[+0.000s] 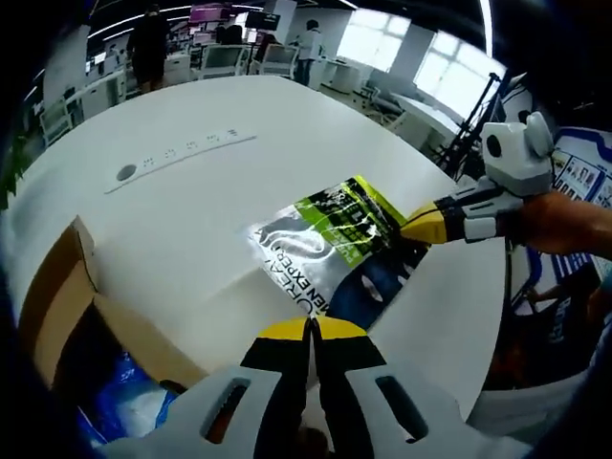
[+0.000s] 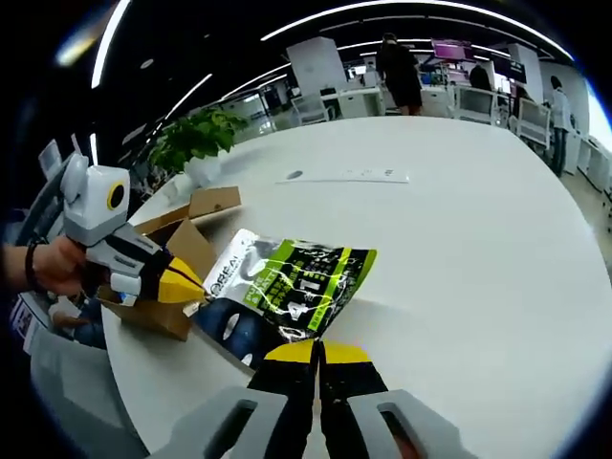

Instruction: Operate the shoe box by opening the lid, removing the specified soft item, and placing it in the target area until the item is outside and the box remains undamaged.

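The soft item, a glossy green, white and black pouch [image 1: 337,251], lies flat on the round white table [image 1: 201,201], outside the cardboard shoe box [image 1: 72,316], which stands open at about eight o'clock in the left gripper view with blue and white packing visible inside. In the right gripper view the same pouch [image 2: 287,292] sits at centre, with the box [image 2: 177,258] at nine o'clock behind it, flaps up and apparently undamaged.

The right gripper [image 2: 316,352] has its yellow-tipped jaws pressed together at the near edge of the pouch; it looks pinched on that edge, though contact is hard to confirm. The left gripper [image 1: 308,330] shows its jaws closed with nothing between them, its tips just beside the pouch's opposite edge.

The step in hand appears to be the placement. To do it well, the right gripper should lower the pouch fully flat before letting go, then part its jaws and draw straight back, so the slick film is not dragged. The left gripper should stay clear of the box flaps as it withdraws, since a knock could crease the cardboard. A white power strip [image 1: 182,153] lies well apart at eleven o'clock.
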Action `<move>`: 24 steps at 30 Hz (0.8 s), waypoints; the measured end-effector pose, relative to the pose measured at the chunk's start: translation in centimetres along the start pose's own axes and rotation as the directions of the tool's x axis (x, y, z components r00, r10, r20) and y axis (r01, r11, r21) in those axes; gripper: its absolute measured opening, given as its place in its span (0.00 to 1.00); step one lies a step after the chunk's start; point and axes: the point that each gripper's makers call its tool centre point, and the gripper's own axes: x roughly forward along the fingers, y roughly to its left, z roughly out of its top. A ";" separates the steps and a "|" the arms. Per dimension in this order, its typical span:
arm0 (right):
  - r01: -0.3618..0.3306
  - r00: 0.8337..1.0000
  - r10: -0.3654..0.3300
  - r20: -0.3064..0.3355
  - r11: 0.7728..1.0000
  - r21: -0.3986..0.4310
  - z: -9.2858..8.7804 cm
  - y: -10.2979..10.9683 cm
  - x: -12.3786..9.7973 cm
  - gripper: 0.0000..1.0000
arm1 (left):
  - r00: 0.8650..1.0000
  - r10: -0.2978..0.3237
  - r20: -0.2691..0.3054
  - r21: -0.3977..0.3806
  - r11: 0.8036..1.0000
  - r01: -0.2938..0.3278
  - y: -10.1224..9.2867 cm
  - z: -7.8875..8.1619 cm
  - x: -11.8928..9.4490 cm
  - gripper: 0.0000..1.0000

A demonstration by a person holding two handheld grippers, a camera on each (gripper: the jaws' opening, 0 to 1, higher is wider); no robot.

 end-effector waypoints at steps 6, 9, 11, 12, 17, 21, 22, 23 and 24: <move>0.001 1.000 0.000 -0.016 1.000 0.016 -0.9 -0.4 0.5 0.00 | 0.998 0.017 -0.065 0.053 0.999 -0.014 0.0 -0.7 1.0 0.00; 0.004 1.000 -0.004 -0.024 1.000 0.021 -1.4 -0.5 0.8 0.00 | 0.997 0.022 -0.075 0.072 0.997 -0.017 0.1 -0.7 1.3 0.00; 0.004 1.000 -0.004 -0.027 1.000 0.026 -1.6 -0.7 0.9 0.00 | 0.996 0.022 -0.085 0.084 0.996 -0.015 0.1 -0.9 1.5 0.00; 0.003 1.000 -0.003 -0.027 1.000 0.028 -1.6 -0.7 1.0 0.00 | 0.995 0.024 -0.092 0.091 0.996 -0.016 0.1 -0.9 1.7 0.00; 0.002 0.999 -0.001 -0.036 1.000 0.030 -1.8 -0.9 1.3 0.00 | 0.993 0.038 -0.116 0.120 0.992 -0.024 0.1 -1.2 2.0 0.00; 0.002 0.999 0.000 -0.045 1.000 0.030 -2.2 -1.0 1.7 0.00 | 0.989 0.045 -0.137 0.136 0.990 -0.026 0.1 -1.4 2.1 0.00; 0.002 0.999 -0.001 -0.047 1.000 0.030 -2.2 -1.1 1.8 0.00 | 0.988 0.049 -0.146 0.146 0.989 -0.028 0.2 -1.6 2.2 0.00; 0.002 0.999 0.000 -0.049 0.999 0.032 -2.3 -1.1 1.9 0.00 | 0.987 0.053 -0.155 0.154 0.988 -0.029 0.2 -1.7 2.3 0.00; 0.002 0.999 0.000 -0.051 0.999 0.033 -2.4 -1.1 2.0 0.00 | 0.985 0.058 -0.164 0.166 0.986 -0.031 0.3 -1.8 2.5 0.00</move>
